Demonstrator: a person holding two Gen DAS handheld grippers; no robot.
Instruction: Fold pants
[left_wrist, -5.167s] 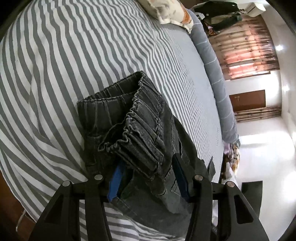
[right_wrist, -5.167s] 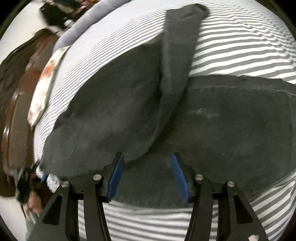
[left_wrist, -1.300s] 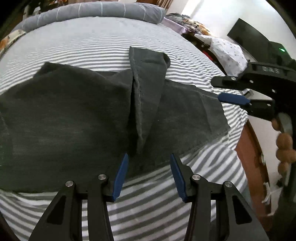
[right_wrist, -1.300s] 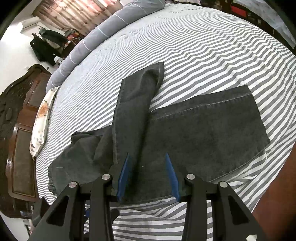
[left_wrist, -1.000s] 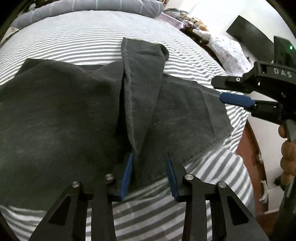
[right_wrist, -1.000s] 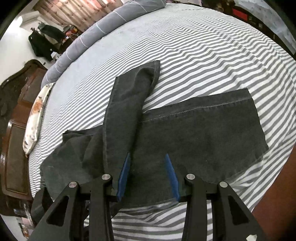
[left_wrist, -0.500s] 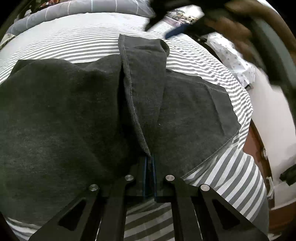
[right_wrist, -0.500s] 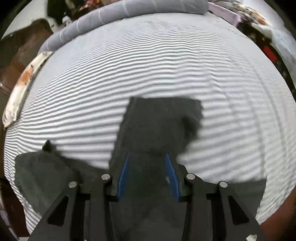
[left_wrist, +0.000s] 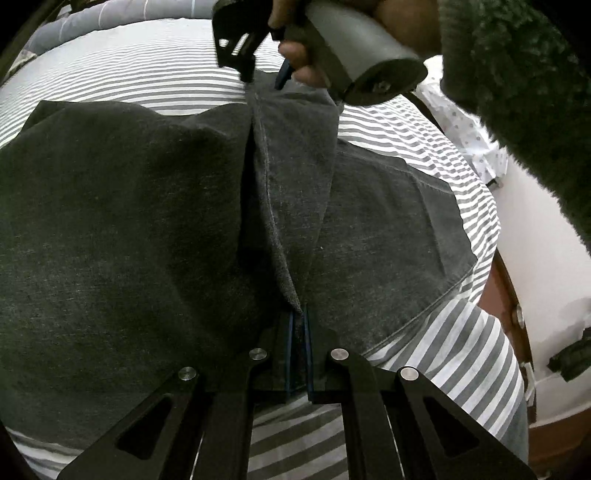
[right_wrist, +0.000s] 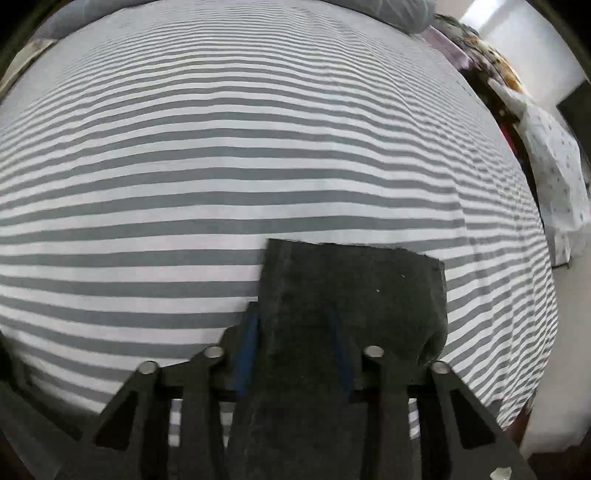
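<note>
Dark denim pants (left_wrist: 147, 229), one pair, left tongs (left_wrist: 297, 325) clamped on them, right tongs (right_wrist: 295, 332) closing around one leg.

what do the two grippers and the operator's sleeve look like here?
Both grippers: black angular linkage arms with silver pivot pins and blue pads on the jaws. Left gripper; right gripper. From the left wrist view, the right unit also has a grey cylindrical handle. The sleeve is dark green and fuzzy. No cables visible.

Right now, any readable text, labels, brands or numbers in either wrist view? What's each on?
None readable in either view.
Right gripper body, seen in the left wrist view: no lettering faces the camera.
Pants, striped sheet, left gripper: no print or tags visible.
</note>
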